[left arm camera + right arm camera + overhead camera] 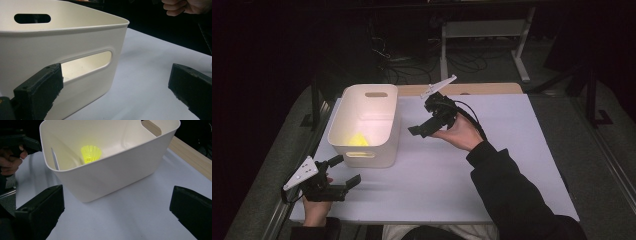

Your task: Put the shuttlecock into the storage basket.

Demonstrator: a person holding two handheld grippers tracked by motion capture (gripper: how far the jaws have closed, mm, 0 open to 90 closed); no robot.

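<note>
With the shuttlecock (90, 154) lying in the tub (384, 131), both grippers, left (346, 171) and right (424, 131), spread empty, should back away without nudging it.

— Can any text, label, brand or number be read?

— None can be read. The bin (364, 125) is plain white on its walls and rim, and no lettering is seen on it in the gripper views either.

— And on the jaws, or the table (492, 165)?

— Nothing is printed on the black jaws as seen in both gripper views, and the table's sheet is blank. The grey plates on the grippers are pierced with small holes, but no marks are made out; the high view is perhaps too dim and coarse for fine print there.
</note>
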